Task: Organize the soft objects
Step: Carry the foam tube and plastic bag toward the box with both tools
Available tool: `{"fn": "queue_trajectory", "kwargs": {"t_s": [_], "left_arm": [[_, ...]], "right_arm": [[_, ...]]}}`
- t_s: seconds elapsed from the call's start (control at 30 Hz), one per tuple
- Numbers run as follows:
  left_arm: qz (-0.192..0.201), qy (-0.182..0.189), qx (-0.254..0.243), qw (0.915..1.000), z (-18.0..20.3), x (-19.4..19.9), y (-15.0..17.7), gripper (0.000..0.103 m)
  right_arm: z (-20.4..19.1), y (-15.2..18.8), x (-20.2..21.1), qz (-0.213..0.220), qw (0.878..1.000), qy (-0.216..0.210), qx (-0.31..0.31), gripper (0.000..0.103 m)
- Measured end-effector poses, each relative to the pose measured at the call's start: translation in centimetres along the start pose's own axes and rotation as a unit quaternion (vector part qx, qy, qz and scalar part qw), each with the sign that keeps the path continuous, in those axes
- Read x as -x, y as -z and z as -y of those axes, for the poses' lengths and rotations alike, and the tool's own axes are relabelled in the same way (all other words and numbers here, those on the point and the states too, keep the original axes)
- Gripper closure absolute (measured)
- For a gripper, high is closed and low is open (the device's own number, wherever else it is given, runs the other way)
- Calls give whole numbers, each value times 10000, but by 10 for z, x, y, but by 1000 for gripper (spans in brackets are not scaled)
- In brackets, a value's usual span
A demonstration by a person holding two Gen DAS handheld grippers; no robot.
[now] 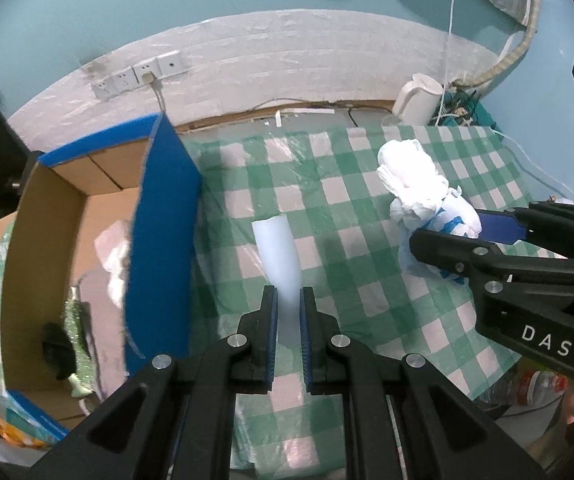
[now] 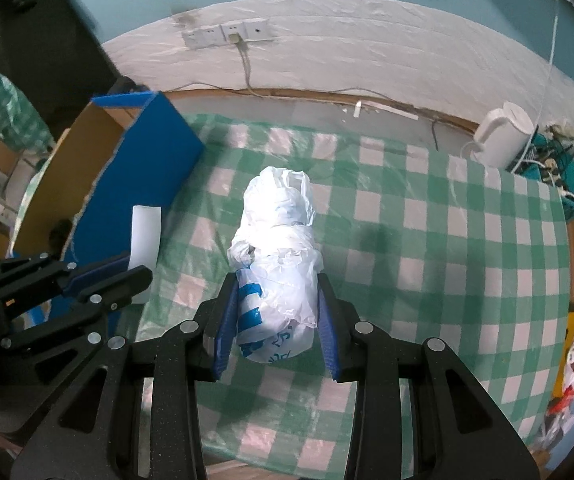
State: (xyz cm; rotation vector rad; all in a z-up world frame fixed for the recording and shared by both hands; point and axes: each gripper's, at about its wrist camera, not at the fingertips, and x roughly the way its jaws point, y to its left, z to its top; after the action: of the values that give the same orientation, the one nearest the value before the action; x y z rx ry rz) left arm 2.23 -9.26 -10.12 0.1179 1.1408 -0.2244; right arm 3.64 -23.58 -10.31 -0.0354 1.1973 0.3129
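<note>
Gripped between the fingers of the left gripper (image 1: 288, 304), a pale foam strip (image 1: 279, 252) juts forward over the checked tablecloth (image 1: 347, 216), just beside the blue-sided cardboard box (image 1: 163, 208) (probably its destination, since soft things already lie inside). Further right, the right gripper (image 2: 277, 312) straddles a crumpled plastic bag (image 2: 279, 264), jaws wide; whether they touch it I cannot tell.

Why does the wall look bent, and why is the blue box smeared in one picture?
Both wrist views use fisheye lenses, so the straight white wall bows into an arc and dark corners ring each frame. In the left wrist view the blue box is streaked by motion blur, while the white foam strip in the left gripper stays sharp. The right wrist view shows glare on the plastic bag bundle.
</note>
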Motion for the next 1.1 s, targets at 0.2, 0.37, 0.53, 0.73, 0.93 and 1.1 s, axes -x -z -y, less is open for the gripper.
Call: {"fn": "queue_trajectory", "kwargs": {"t_s": [0.2, 0.37, 0.53, 0.73, 0.93, 1.1], "left_arm": [[90, -91, 117, 9998, -21, 13, 4, 93], [177, -113, 211, 9996, -37, 23, 6, 93], [280, -149, 322, 9990, -54, 32, 10, 93], [358, -144, 474, 9981, -75, 41, 15, 93], [431, -197, 612, 9970, -98, 49, 22, 93], [436, -280, 735, 9959, -116, 50, 29, 93]], "right_arm": [[-20, -7, 3, 46, 9998, -74, 160, 68], [-36, -13, 4, 47, 9996, -118, 267, 68], [-56, -18, 6, 94, 9988, -184, 435, 68], [-79, -24, 6, 112, 9975, -273, 649, 68], [-105, -33, 2, 83, 9961, -295, 822, 68], [-128, -40, 0, 94, 9944, -339, 993, 68]]}}
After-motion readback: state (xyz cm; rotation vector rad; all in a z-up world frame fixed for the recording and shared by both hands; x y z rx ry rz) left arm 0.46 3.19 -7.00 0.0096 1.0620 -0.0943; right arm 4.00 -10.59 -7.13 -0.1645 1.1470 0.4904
